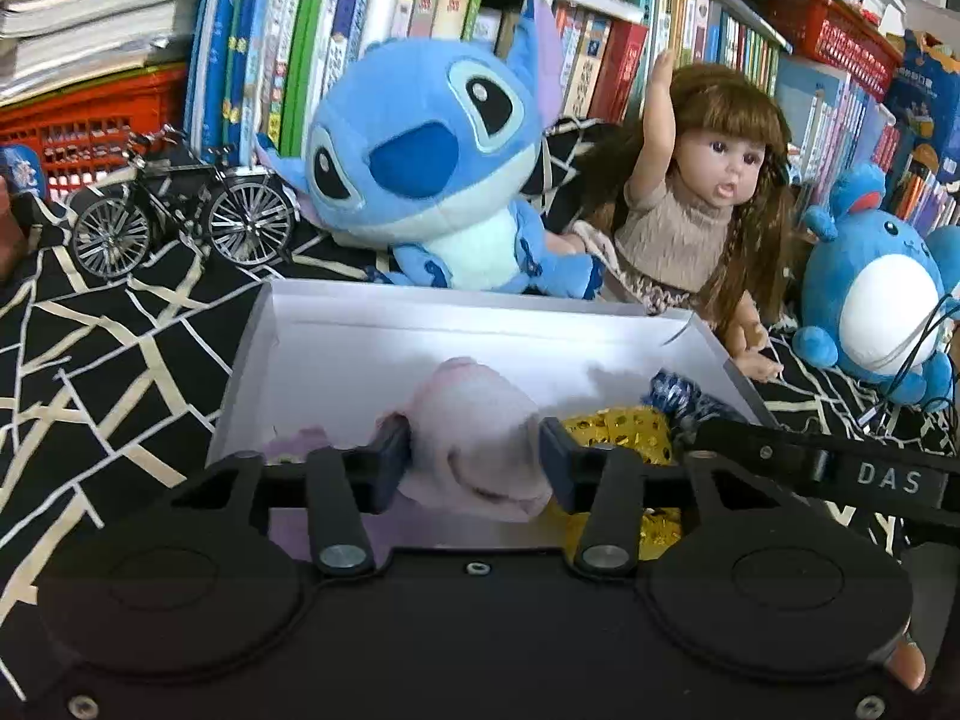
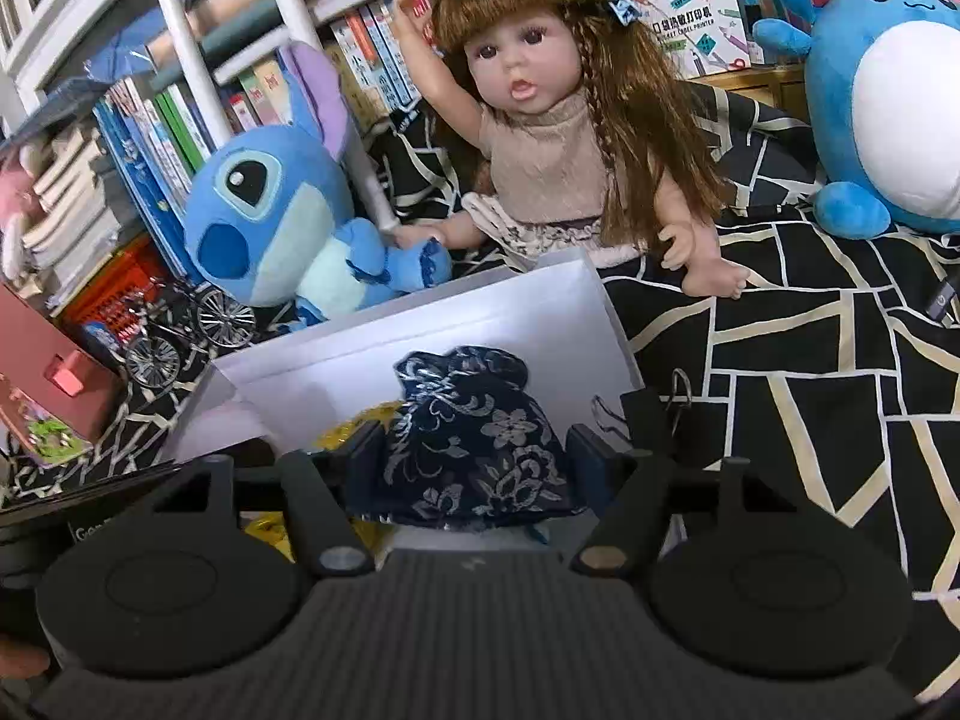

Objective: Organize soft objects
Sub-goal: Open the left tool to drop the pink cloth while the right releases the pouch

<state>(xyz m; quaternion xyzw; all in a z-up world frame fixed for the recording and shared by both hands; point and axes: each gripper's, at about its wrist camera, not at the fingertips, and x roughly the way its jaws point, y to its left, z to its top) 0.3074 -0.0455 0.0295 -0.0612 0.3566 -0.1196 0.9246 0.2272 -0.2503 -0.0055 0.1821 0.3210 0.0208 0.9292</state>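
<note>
Model bicycle (image 1: 180, 204): stands upright on the black patterned cloth (image 1: 108, 372), far left, in front of a red basket (image 1: 78, 120).
Blue plush (image 1: 432, 168): sits behind the far wall of the white box (image 1: 480, 318), leaning against a row of books (image 1: 300, 42).
Left gripper (image 1: 474, 456): over the left part of the box, jaws partly open. A pale pink soft item (image 1: 480, 450) lies between the fingers; both pads look to be at its sides, but a firm press cannot be confirmed.
Gold sequin pouch (image 1: 624, 438): inside the box, just right of the pink item, touching the dark blue floral pouch (image 2: 474, 450).
Right gripper (image 2: 477, 462): over the right part of the box, jaws about half open. The floral pouch sits between the fingers; the left pad is against it, and a narrow gap shows at the right pad.
Doll (image 2: 540, 138): seated behind the box's right corner, one arm raised.
Round blue plush (image 2: 888, 96): far right on the cloth, well apart from the box.
</note>
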